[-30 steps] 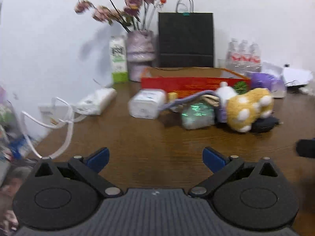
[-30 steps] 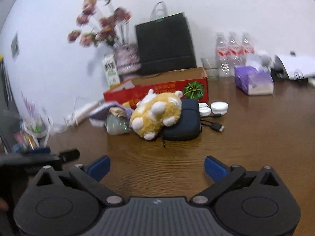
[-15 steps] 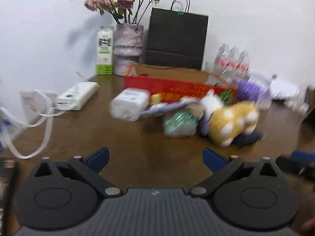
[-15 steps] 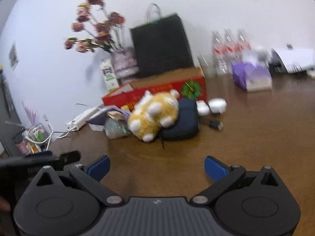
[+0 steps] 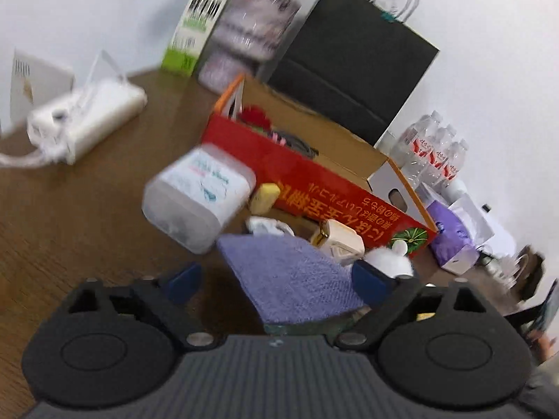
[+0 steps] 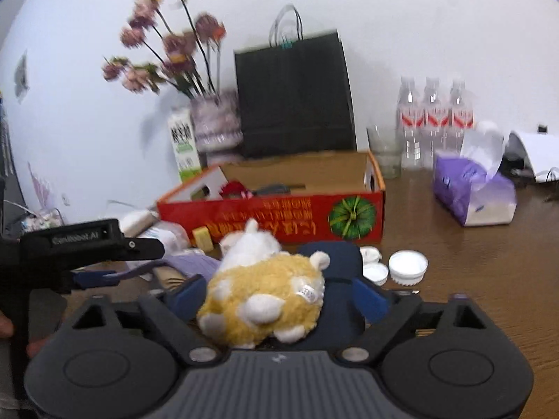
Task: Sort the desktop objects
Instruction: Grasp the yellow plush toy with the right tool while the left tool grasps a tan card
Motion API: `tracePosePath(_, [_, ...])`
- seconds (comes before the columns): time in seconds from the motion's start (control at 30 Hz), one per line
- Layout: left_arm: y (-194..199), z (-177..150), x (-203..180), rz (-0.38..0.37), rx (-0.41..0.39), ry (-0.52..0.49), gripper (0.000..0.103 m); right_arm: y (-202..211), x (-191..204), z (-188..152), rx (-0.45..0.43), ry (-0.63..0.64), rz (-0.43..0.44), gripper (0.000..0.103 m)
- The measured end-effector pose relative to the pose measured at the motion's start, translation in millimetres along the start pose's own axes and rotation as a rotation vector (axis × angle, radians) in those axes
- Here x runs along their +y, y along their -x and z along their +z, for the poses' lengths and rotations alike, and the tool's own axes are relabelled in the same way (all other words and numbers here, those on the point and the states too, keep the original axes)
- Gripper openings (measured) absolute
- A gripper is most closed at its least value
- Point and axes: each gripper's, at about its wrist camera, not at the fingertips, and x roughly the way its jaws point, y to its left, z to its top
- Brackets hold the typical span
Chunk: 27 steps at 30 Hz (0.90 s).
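A red cardboard box (image 6: 279,213) stands open at the back of the brown desk, also in the left wrist view (image 5: 335,192). My right gripper (image 6: 276,295) is open around a yellow and white plush toy (image 6: 265,296) lying on a dark blue pouch (image 6: 340,279). My left gripper (image 5: 279,279) is open over a purple cloth (image 5: 293,272), and shows in the right wrist view (image 6: 94,277). A clear plastic tub (image 5: 199,195), a yellow eraser (image 5: 263,197) and a white charger (image 5: 339,241) lie before the box.
A black paper bag (image 6: 293,94), a flower vase (image 6: 216,122), a milk carton (image 6: 183,146), water bottles (image 6: 433,118), a purple tissue pack (image 6: 471,192) and white lids (image 6: 407,265) stand around. A white power strip (image 5: 84,122) lies at the left.
Both grippers have moved forward into the pile. The right one now straddles the plush toy; the left one has tilted and come over the purple cloth.
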Motion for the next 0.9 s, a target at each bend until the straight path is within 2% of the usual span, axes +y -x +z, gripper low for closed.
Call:
tracePosePath(0.03, [-1, 0, 1, -0.021, 0.004, 0.015, 0.073, -6, 0, -1, 0.009, -0.004, 0.009, 0.078])
tracePosePath(0.07, [-2, -1, 0, -0.036, 0.004, 0.010, 0.063, -10, -2, -3, 0.013, -0.021, 0.036, 0.073])
tracePosePath(0.13, [6, -1, -10, -0.044, -0.021, -0.041, 0.022, -13, -2, -6, 0.014, -0.059, 0.096, 0.059])
tracePosePath(0.23, [28, -2, -29, -0.050, -0.095, -0.122, 0.019, -4, 6, -7, -0.017, -0.029, 0.087, 0.047])
tracePosePath(0.33, [61, -5, -46, -0.131, -0.190, -0.207, 0.013, 19, 13, -8, -0.065, -0.007, 0.071, 0.046])
tracePosePath(0.43, [92, -8, -58, -0.181, -0.235, -0.242, 0.007, 48, 16, -5, -0.114, -0.004, 0.078, 0.046])
tracePosePath(0.53, [119, -17, -62, -0.207, -0.238, -0.250, 0.005, 80, 19, -10, -0.148, 0.036, 0.074, 0.046])
tracePosePath(0.67, [142, -53, -66, -0.222, -0.210, -0.302, 0.005, 109, 19, -29, -0.119, 0.067, 0.054, 0.047])
tracePosePath(0.77, [146, -88, -67, -0.191, -0.151, -0.378, 0.005, 119, 16, -53, -0.066, 0.057, 0.039, 0.047])
tracePosePath(0.87, [139, -110, -61, -0.102, -0.119, -0.395, 0.007, 123, 10, -69, -0.025, 0.025, 0.025, 0.047])
tracePosePath(0.9, [135, -112, -59, -0.082, -0.112, -0.401, 0.011, 126, 9, -72, -0.032, 0.019, 0.024, 0.047])
